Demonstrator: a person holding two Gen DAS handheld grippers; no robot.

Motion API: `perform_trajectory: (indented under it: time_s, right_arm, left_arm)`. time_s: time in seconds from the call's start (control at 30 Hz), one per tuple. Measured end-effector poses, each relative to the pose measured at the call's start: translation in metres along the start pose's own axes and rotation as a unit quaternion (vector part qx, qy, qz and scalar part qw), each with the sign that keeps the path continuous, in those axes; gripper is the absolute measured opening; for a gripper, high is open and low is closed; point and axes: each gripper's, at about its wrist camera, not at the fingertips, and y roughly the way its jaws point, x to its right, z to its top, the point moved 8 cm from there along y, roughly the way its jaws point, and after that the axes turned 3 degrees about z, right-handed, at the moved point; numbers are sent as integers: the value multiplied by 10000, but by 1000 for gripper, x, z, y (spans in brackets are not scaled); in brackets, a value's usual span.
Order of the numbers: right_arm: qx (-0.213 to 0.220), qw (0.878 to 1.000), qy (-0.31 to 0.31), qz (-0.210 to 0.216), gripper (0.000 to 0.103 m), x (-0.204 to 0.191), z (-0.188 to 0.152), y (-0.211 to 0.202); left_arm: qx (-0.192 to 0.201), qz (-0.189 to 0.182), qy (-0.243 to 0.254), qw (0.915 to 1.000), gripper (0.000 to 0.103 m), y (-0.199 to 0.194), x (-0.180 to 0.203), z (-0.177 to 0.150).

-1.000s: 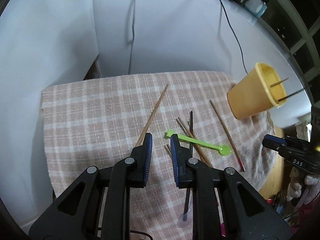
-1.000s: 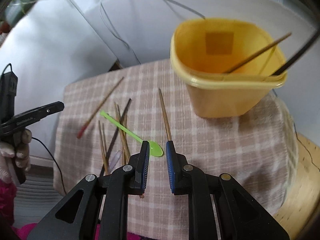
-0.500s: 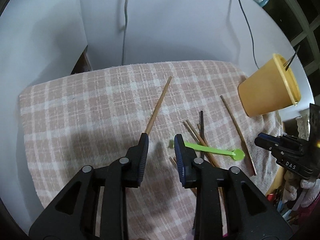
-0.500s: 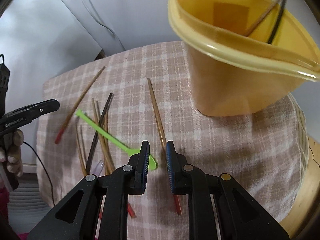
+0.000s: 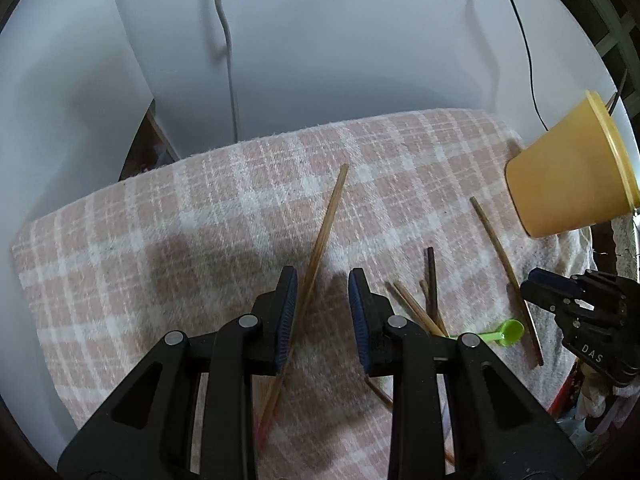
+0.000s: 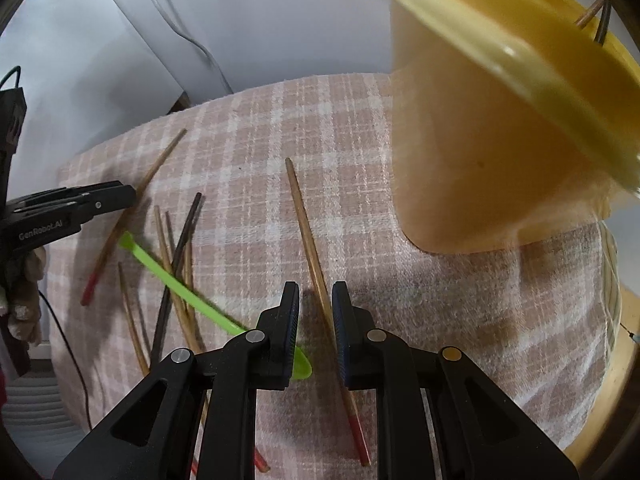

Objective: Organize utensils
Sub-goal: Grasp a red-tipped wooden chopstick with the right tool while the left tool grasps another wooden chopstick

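On a pink checked cloth lie several chopsticks and a green plastic spoon. My left gripper hangs low over the cloth, open. A long wooden chopstick runs between its jaws, close to the left pad, and neither pad presses on it. My right gripper is open by a narrow gap and straddles another red-tipped chopstick, untouched. The green spoon passes under its left finger. The yellow cup stands just right of it, with chopstick ends poking out.
A loose pile of brown and dark chopsticks lies between the two grippers. The yellow cup stands at the cloth's far right. White panels with hanging cables close off the back. The cloth drops off at its right edge.
Both grippers have come down closer to the cloth. The left jaws have spread a little and now straddle the long chopstick. The right jaws now straddle the chopstick beside the cup.
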Motion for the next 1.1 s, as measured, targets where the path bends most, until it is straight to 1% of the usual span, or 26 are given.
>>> perform_trajectory:
  time_s: [0.17,0.27,0.4,0.47,0.53,0.8,1.1]
  right_arm:
    - [36,9999,-41,-157,15,2,7,4]
    - [45,9999,-28,-160,15,2,10,7]
    - [33,9996,-136,-246,15,-1,10,6]
    - [28,9992,-217,-322,15,-6,9,7]
    - [37,9988,-276,-395,15,-12,10,11]
    - [-25,9970,-536,-562,15,-27,-2,24]
    - [-69,9940,-843,-688,13,-34,5,34]
  left_arm:
    - [-54,-16,0,10000,26,9,-1,1]
    - [-93,18,52,9999,25,14,-1,3]
    - [-82,67,86,9999,20,17,-1,7]
    - [-74,119,110,9998,12,19,-1,9]
    - [-62,125,93,9999,8,19,-3,10]
    - [-4,100,54,9999,7,19,-11,9]
    - [-29,81,-5,10000,5,10,-12,-4]
